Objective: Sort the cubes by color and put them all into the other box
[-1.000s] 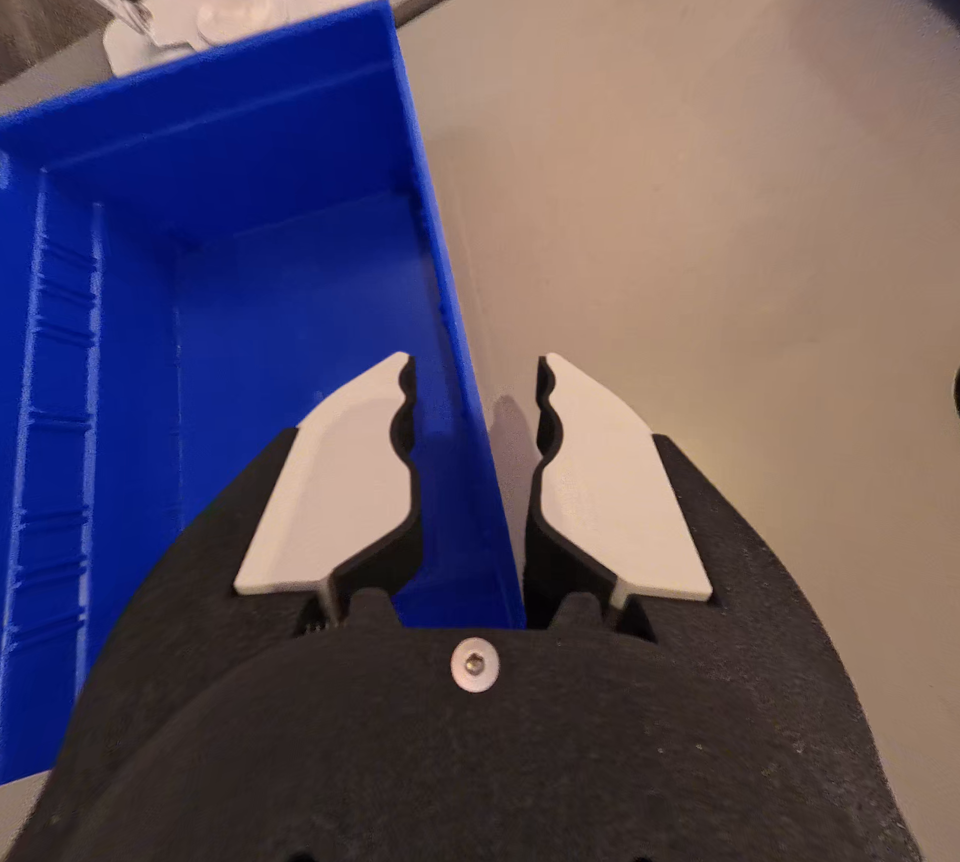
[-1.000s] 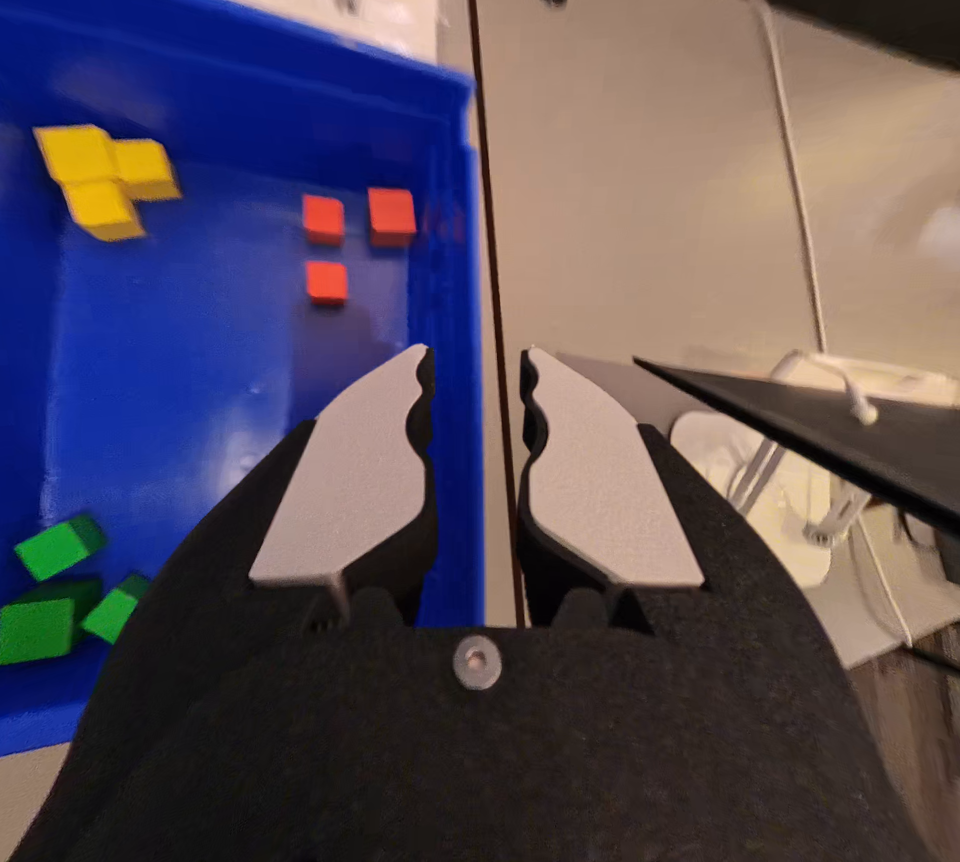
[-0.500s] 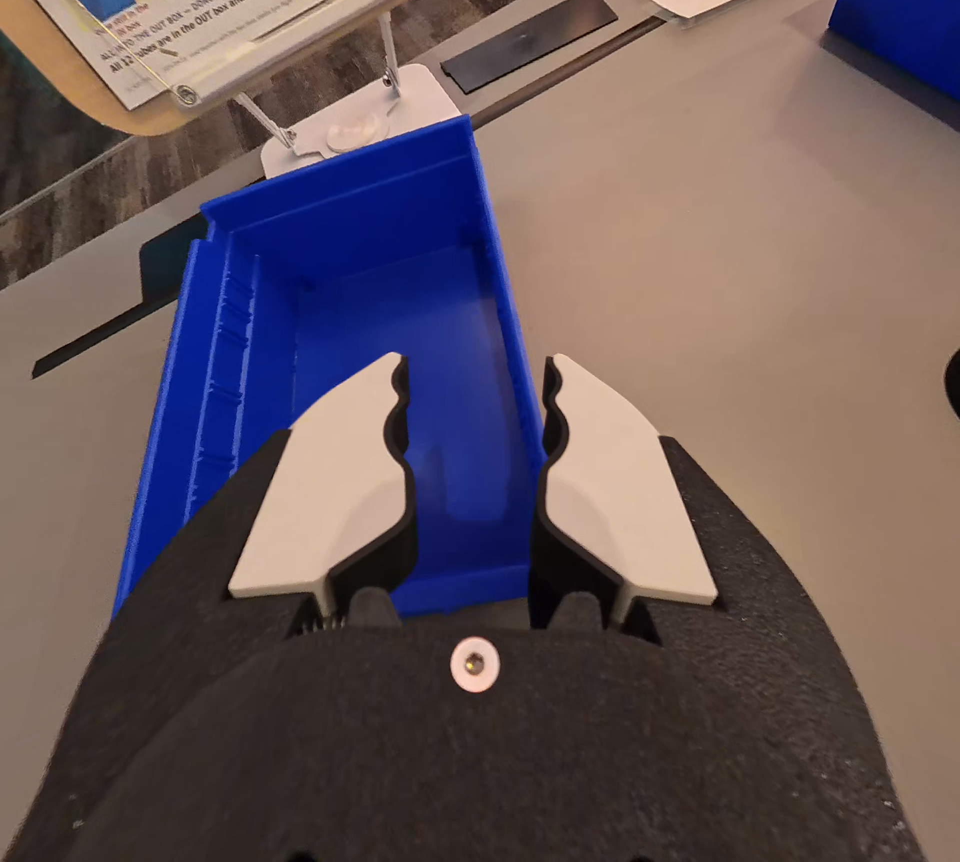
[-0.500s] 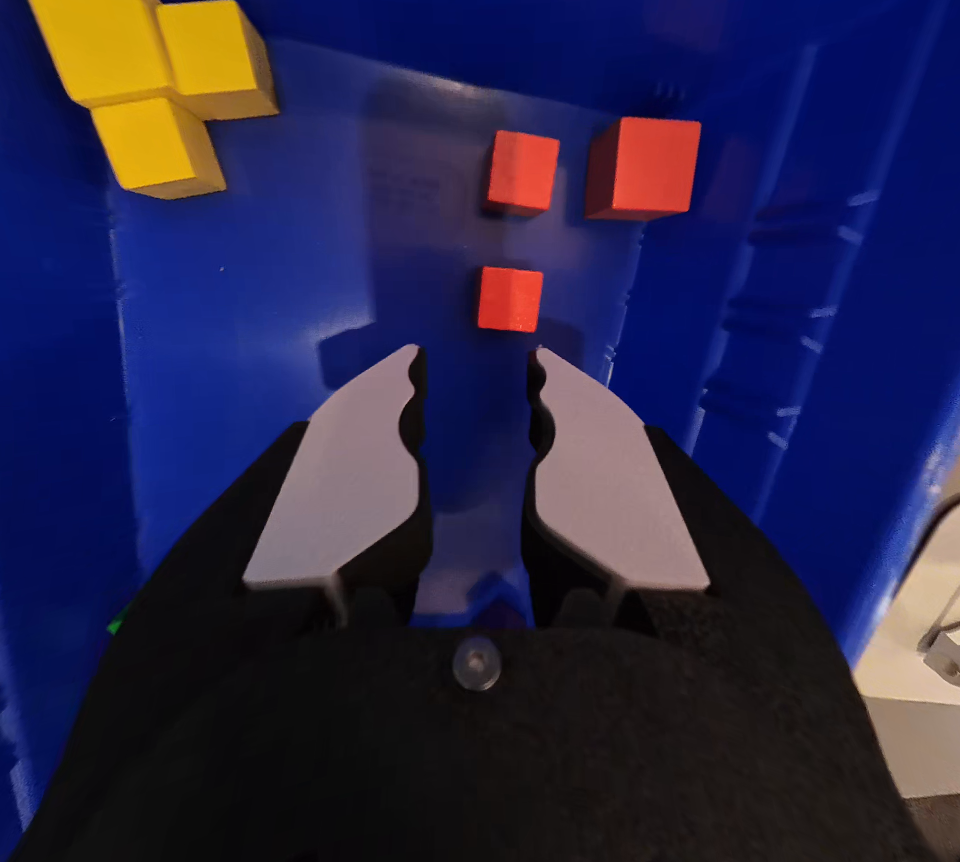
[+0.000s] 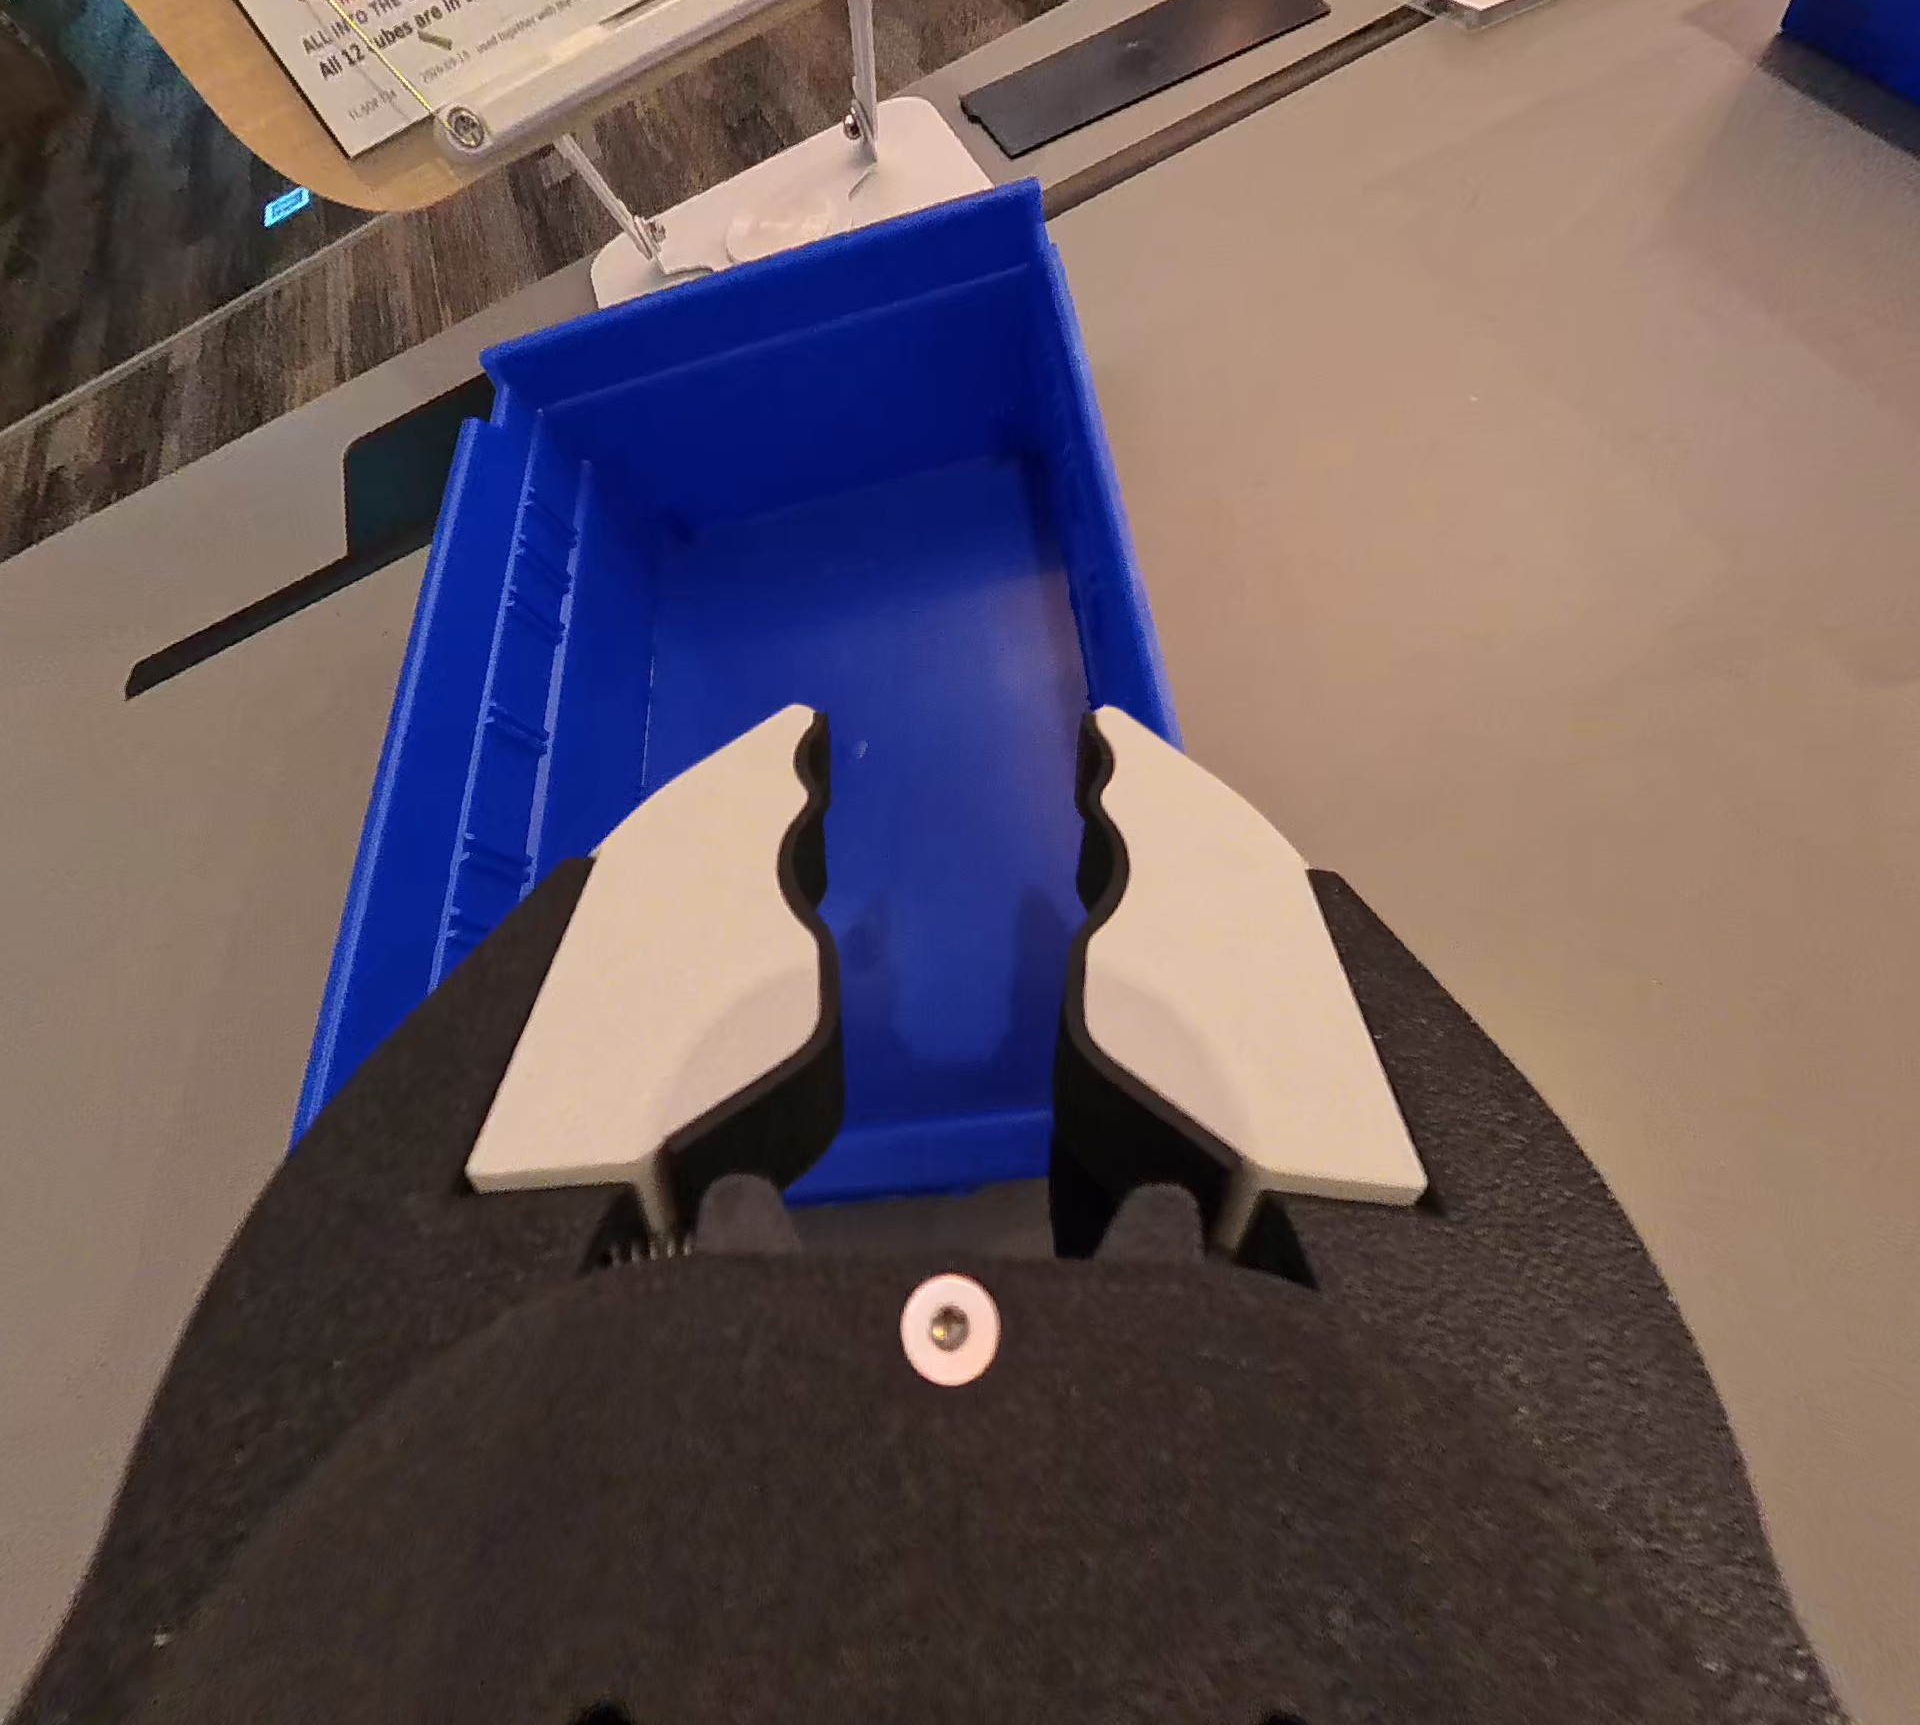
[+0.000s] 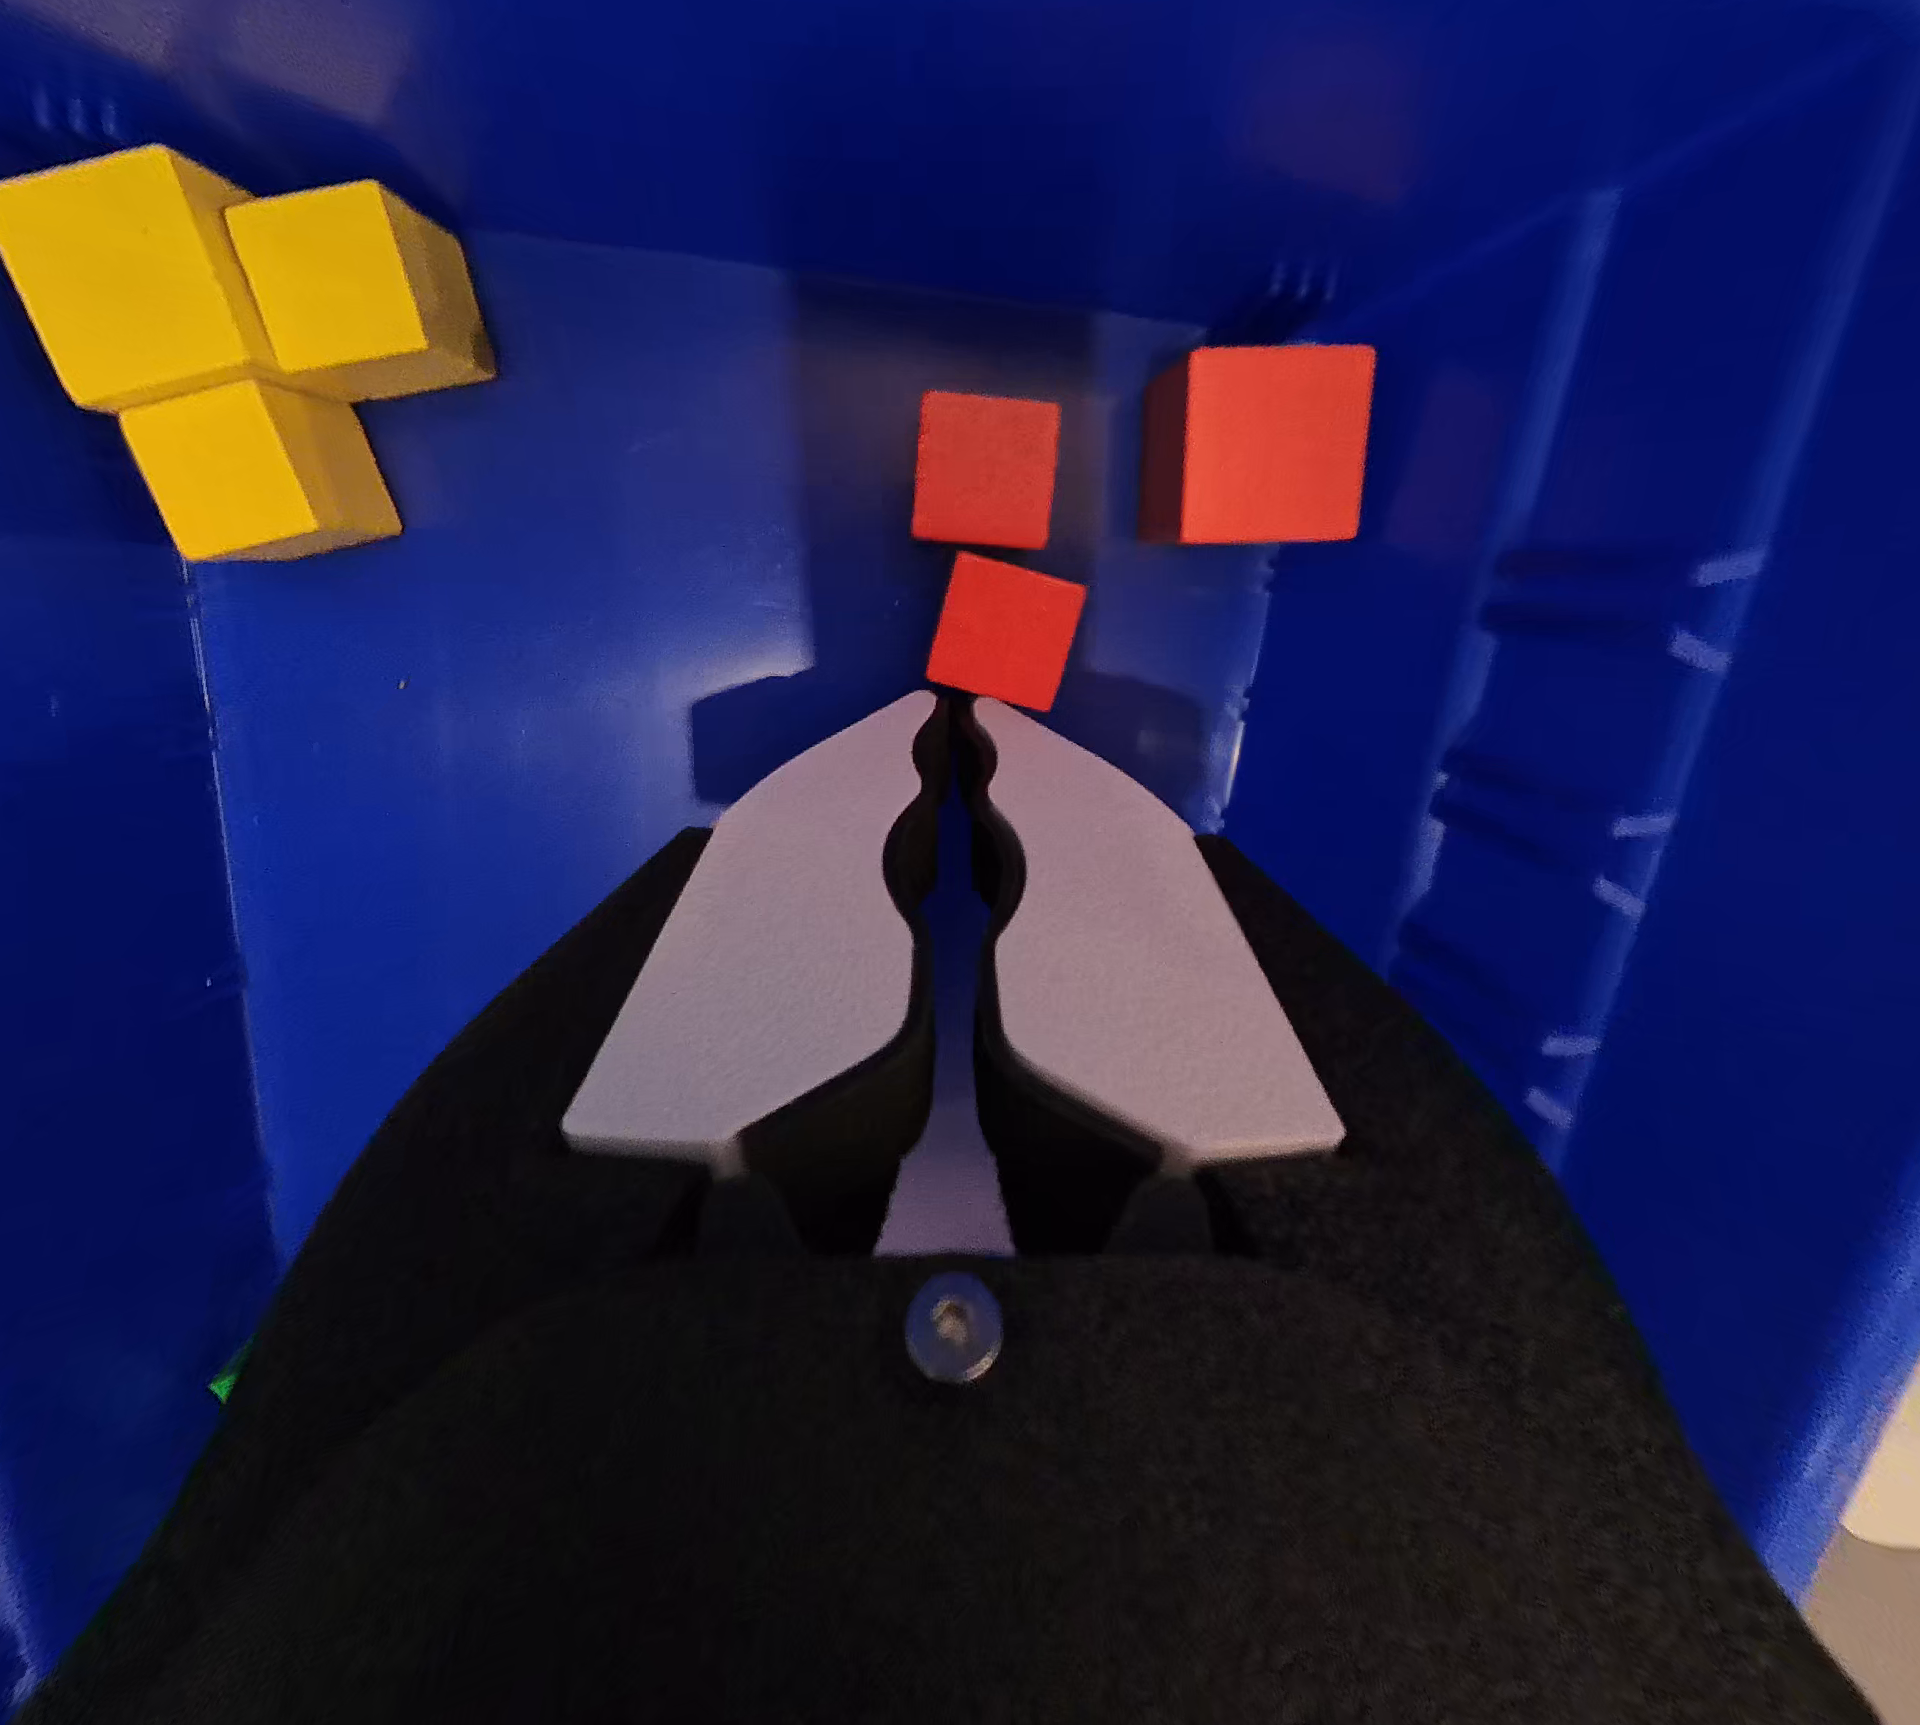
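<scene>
Grey table (image 5: 1507, 636) | left hand-held gripper (image 5: 951, 730) apart | right hand-held gripper (image 6: 953, 707) together | green cube (image 6: 223, 1386) mostly hidden

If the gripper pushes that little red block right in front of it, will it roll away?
Probably not: the nearest red cube has flat faces, so it would likely slide across the smooth blue box floor. It looks stiff and probably light. The shut right gripper would likely push it against the red cube behind.

left wrist view looks down from above a blue box (image 5: 1112, 532); right wrist view sits close inside another (image 6: 1714, 740).
</scene>
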Demonstrator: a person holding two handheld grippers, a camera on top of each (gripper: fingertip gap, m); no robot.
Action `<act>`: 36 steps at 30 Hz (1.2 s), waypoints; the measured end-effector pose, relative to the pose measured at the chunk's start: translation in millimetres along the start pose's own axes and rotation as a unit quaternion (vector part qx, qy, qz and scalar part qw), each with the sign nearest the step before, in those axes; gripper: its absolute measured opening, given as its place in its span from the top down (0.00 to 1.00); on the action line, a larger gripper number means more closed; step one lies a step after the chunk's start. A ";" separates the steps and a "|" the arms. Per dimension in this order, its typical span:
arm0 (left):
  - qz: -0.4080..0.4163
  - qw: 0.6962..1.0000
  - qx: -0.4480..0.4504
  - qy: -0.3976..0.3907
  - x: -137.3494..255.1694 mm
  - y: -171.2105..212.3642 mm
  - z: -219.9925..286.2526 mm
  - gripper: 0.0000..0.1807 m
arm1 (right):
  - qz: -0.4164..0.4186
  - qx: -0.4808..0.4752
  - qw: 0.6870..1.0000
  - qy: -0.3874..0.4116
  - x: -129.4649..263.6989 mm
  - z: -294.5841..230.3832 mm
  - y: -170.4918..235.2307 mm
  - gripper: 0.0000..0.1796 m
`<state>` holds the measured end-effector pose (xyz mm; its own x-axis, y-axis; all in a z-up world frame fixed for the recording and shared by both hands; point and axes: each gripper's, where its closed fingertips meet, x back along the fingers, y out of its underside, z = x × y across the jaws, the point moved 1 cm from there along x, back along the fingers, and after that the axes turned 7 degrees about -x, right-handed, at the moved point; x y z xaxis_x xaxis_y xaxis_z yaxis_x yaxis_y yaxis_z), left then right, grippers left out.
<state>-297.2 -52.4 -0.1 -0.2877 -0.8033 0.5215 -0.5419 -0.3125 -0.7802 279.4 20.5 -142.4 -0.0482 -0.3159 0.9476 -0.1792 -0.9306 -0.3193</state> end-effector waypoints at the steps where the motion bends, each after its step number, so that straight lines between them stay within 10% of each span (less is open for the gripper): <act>1: -0.001 1.000 0.001 0.000 0.0 0.8 -0.7 0.75 | 0.001 -0.005 1.000 -0.004 -0.8 0.8 -2.2 1.00; 20: -0.053 0.994 -0.038 -0.082 -34.9 12.4 16.4 0.83 | 0.059 0.013 0.996 0.061 108.9 69.0 35.1 0.68; 36: -0.102 0.995 -0.014 0.017 -45.3 10.4 64.9 0.75 | -0.029 -0.014 0.999 -0.002 66.9 61.9 52.5 0.94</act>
<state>-238.5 -52.1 -54.2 -0.1958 -0.7065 0.6801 -0.6137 -0.4526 -0.6469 327.7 -60.9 -96.5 -0.0327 -0.2631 0.9642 -0.2084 -0.9417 -0.2640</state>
